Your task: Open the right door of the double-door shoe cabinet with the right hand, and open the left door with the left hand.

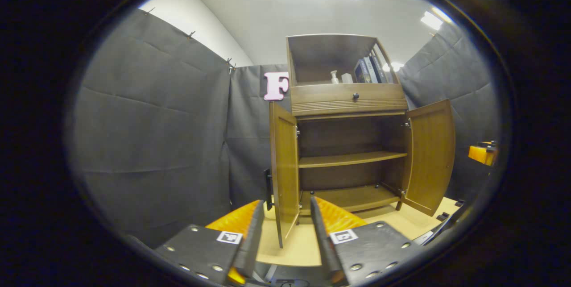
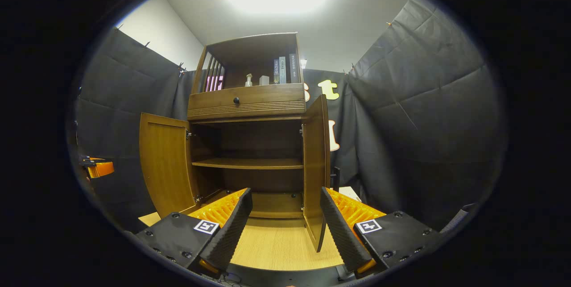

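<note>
Both brown wooden doors of the shoe cabinet (image 1: 348, 113) are standing swung wide, the left door (image 1: 284, 171) edge-on ahead of the gaping, empty left gripper (image 1: 282, 224), the right door (image 2: 316, 166) likewise before the parted right gripper (image 2: 285, 220), so the 2 openings are looking finished and only backing away is remaining.

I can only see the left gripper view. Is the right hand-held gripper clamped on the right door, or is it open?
Observer: It is open. In the right gripper view, the right hand-held gripper has its fingers apart with nothing pressed between them.
Operator: Where is the right door from there?
Observer: The right door stands open and edge-on. Its lower corner is ahead of the gap between the fingers, and neither finger touches it.
Operator: Anything new on the cabinet?
Observer: The left side of the upper shelf is open slats.
</note>
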`<state>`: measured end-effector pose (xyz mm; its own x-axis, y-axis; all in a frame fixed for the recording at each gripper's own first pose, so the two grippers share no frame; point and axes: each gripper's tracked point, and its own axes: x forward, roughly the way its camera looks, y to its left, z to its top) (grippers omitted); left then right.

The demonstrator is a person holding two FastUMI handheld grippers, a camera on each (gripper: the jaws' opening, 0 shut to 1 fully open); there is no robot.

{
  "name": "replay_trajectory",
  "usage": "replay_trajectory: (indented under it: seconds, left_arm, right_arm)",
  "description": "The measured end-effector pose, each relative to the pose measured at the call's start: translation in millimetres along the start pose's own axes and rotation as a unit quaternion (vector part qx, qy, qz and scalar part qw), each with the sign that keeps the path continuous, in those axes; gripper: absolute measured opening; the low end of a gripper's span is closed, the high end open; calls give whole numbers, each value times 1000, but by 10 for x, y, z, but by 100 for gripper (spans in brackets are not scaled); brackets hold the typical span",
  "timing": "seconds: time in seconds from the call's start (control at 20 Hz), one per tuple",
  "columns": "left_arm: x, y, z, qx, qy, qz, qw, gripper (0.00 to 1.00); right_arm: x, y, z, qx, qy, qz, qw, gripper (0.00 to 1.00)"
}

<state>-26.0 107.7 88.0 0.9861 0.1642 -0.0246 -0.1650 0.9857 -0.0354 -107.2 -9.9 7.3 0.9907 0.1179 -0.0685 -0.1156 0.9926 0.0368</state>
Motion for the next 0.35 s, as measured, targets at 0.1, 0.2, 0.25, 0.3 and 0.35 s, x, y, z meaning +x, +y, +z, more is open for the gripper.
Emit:
replay_trajectory:
  seconds: [0.1,0.2,0.25,0.3,0.35]
  left_arm:
    - [-64,61,29,1,-7,7,1000,85]
    - [-69,90,55,0,-12,14,1000,85]
    - [-55,92,58,-3,-13,16,1000,85]
    - [-39,92,60,-7,-14,17,1000,85]
    - [-36,110,54,-9,-15,20,1000,85]
  right_arm:
    - [0,-32,1,-2,0,-4,1000,92]
    - [-8,-61,9,-3,-1,-7,1000,96]
    - [-9,-73,17,-3,-2,-9,1000,96]
    - [-10,-81,11,-4,-1,-10,1000,92]
    - [-5,-84,14,-5,-1,-10,1000,95]
